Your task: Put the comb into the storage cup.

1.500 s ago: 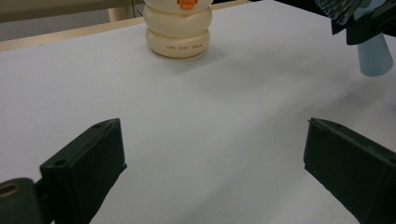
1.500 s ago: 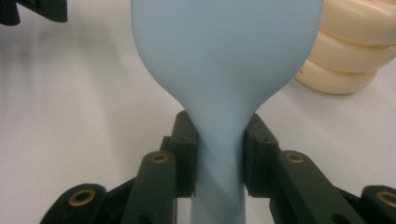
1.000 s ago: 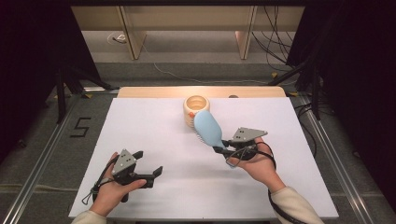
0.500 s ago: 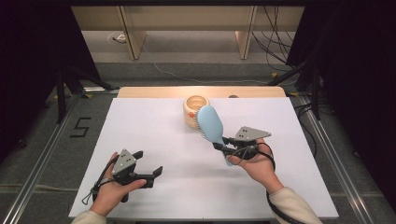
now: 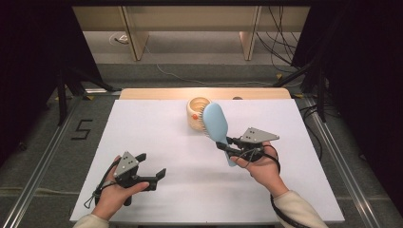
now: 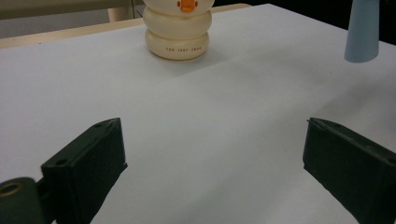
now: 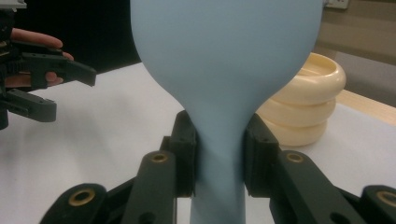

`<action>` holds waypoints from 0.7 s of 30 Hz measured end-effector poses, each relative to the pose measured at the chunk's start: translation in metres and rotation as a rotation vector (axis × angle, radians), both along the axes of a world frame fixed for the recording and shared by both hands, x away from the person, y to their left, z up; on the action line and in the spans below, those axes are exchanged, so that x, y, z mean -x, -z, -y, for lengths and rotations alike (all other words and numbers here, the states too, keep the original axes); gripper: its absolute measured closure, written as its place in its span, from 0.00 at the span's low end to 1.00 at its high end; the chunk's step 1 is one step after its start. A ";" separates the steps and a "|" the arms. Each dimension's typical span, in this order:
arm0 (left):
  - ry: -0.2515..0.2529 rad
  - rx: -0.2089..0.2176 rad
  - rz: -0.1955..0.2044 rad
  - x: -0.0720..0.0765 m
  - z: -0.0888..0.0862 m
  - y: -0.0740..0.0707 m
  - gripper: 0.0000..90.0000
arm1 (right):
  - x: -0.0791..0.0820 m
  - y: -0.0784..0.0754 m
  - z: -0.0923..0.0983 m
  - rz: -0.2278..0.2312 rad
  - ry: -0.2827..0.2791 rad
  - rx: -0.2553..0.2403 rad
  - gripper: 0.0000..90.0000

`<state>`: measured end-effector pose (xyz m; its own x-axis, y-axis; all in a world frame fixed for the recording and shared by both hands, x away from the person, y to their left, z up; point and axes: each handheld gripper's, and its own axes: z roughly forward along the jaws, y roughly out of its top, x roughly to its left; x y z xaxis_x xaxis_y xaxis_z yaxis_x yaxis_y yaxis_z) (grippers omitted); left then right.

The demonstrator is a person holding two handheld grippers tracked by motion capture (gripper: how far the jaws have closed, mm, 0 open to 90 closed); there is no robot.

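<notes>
A light blue hairbrush (image 5: 215, 121) (image 7: 224, 60) is held up off the white table, its bristles facing left and its head tilted toward the far side. My right gripper (image 5: 227, 145) (image 7: 219, 158) is shut on its narrow neck, both pads pressing it. Just behind the brush stands a cream ribbed cup holder (image 5: 196, 114) (image 6: 178, 32) (image 7: 306, 107) with an orange mark on its front. My left gripper (image 5: 151, 167) (image 6: 212, 158) rests at the near left of the table, open with nothing between its fingers. The brush handle tip (image 6: 362, 30) appears at the top right of the left gripper view.
The white table top (image 5: 157, 133) ends in a wooden strip (image 5: 152, 93) at the far edge. Metal rails (image 5: 43, 161) run along both sides. Cables (image 5: 280, 42) lie on the floor behind the table, near wooden furniture legs (image 5: 135, 40).
The right gripper has tilted the hairbrush more upright, lifting its head up and toward the far side. The left gripper has stayed where it was.
</notes>
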<state>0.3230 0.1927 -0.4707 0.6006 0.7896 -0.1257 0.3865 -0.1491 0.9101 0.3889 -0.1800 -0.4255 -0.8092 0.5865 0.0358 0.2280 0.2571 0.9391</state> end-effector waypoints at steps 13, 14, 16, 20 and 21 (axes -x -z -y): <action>0.077 0.091 0.028 -0.013 0.040 -0.038 0.00 | 0.004 0.003 -0.008 -0.002 0.003 -0.019 0.78; 0.093 0.085 0.045 -0.018 0.049 -0.047 0.00 | 0.005 0.002 -0.008 -0.002 0.003 -0.017 0.78; 0.095 0.091 0.057 -0.022 0.057 -0.054 0.00 | 0.005 0.002 -0.007 -0.001 -0.001 -0.018 0.78; 0.112 0.106 0.072 -0.031 0.071 -0.067 0.00 | 0.005 0.002 -0.007 -0.001 0.002 -0.018 0.78; 0.112 0.106 0.072 -0.031 0.071 -0.067 0.00 | 0.005 0.002 -0.007 -0.001 0.002 -0.018 0.78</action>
<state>0.3536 0.1219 -0.4033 0.6947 0.7017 -0.1578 0.3058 -0.0896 0.9479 0.3835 -0.1730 -0.4279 -0.8082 0.5870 0.0476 0.2295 0.2394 0.9434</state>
